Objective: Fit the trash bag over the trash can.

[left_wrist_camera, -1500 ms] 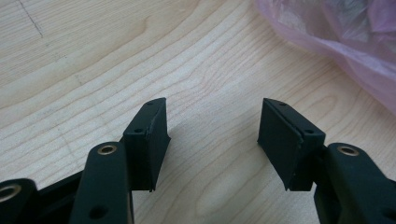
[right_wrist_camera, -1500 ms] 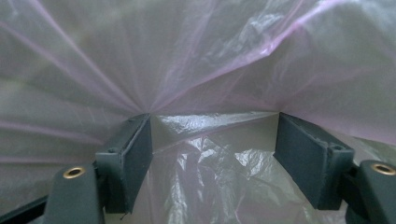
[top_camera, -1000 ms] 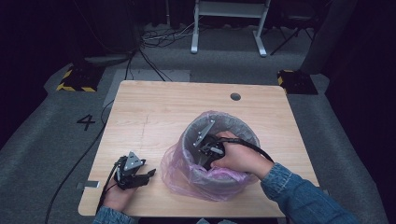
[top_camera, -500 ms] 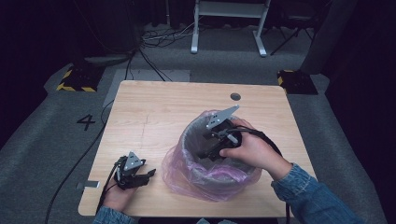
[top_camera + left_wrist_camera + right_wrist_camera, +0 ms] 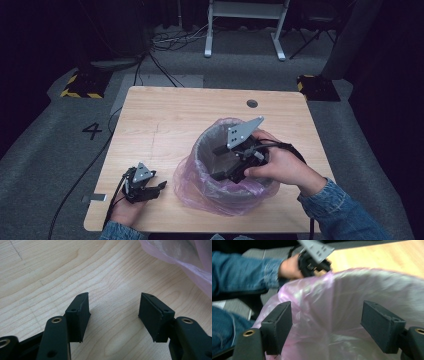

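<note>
the right gripper has risen out of the lined bin to its rim, jaws apart and empty, so the pink liner looks seated; next, withdraw clear, while the left gripper rests open beside the bin.

The left gripper lies low at the near left, held in the left hand, its two black jaws spread apart with nothing between them. The right gripper is held higher in the right hand, tilted so that its grey plate faces up and its jaws point down and to the left, set wide apart and empty. A blue denim sleeve covers the right forearm.
</note>
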Tool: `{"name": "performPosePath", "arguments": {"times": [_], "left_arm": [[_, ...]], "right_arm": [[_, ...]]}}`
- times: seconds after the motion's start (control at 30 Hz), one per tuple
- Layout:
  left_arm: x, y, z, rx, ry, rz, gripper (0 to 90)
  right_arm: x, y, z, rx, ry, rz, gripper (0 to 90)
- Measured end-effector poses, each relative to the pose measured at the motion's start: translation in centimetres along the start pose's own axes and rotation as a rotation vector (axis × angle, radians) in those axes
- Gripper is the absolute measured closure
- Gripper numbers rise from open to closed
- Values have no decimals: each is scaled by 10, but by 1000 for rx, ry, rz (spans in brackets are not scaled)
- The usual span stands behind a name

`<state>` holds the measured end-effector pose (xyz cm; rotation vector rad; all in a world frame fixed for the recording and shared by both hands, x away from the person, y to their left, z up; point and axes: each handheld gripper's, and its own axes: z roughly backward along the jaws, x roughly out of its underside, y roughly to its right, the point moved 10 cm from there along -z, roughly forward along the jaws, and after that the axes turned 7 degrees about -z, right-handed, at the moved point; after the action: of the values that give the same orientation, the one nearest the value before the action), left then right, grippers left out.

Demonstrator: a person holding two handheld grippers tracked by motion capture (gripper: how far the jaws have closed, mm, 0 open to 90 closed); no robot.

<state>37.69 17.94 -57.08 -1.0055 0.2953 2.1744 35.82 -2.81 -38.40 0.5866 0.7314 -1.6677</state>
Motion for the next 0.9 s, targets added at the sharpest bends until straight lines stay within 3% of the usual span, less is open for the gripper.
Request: {"name": "performPosePath", "arguments": {"times": [0.07, 0.37, 0.9], "left_arm": [[0, 0, 0, 0, 0, -1, 417], [0, 0, 0, 0, -1, -2, 416], [0, 0, 0, 1, -2, -3, 415]], "right_arm": [[4, -2, -6, -4, -27, 18, 250], [28, 8, -31, 11, -159, 15, 252], [67, 26, -74, 68, -381, -50, 210]]}}
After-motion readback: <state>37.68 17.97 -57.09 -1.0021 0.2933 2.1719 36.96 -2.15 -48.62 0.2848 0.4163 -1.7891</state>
